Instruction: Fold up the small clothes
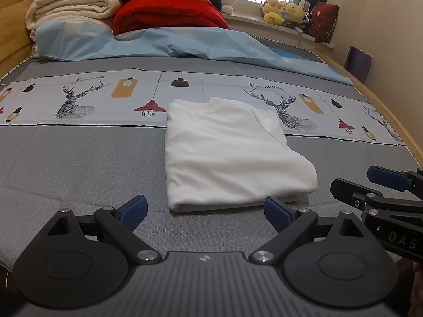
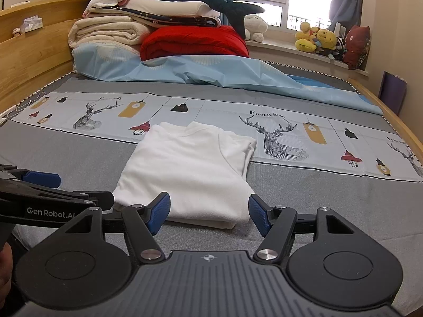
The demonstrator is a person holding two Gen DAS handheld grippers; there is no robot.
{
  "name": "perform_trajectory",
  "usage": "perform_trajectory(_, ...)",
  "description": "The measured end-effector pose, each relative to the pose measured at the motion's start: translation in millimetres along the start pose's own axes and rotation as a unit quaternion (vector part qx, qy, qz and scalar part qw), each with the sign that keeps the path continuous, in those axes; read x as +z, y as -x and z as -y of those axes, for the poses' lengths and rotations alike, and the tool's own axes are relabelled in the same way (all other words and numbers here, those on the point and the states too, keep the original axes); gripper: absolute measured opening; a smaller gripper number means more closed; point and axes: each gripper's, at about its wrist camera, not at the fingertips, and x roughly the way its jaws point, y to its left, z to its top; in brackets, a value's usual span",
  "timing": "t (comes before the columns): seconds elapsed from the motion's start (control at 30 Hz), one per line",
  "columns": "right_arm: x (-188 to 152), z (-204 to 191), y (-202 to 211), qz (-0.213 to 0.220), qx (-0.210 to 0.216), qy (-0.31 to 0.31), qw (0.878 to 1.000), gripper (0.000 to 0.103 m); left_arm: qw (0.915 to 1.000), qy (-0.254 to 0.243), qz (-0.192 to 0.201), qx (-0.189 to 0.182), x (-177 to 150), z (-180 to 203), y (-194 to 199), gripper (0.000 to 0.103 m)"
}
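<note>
A small white garment [image 1: 227, 155] lies folded into a rough rectangle on the grey bed cover, its collar end away from me; it also shows in the right wrist view [image 2: 190, 169]. My left gripper [image 1: 205, 212] is open and empty, just short of the garment's near edge. My right gripper [image 2: 208, 215] is open and empty at the garment's near right corner. The right gripper shows from the side in the left wrist view [image 1: 380, 182], and the left gripper in the right wrist view [image 2: 42, 182].
The grey bed cover [image 1: 79, 163] has a printed band with deer and lamps. A light blue sheet [image 1: 164, 42], folded blankets [image 1: 68, 8] and a red quilt [image 1: 169, 13] are piled at the far end. Stuffed toys [image 1: 285, 12] sit on the windowsill. A wooden bed frame [image 1: 383, 111] runs along the right.
</note>
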Motion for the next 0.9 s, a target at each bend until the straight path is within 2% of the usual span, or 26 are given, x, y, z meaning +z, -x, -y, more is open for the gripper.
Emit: perform_trajectory(0.9,-1.7,0.0,-2.1,-0.002,0.004,0.011,1.0,0.068,1.0,-0.003,-0.004,-0.006,-2.6,0.1,0.8,0.097)
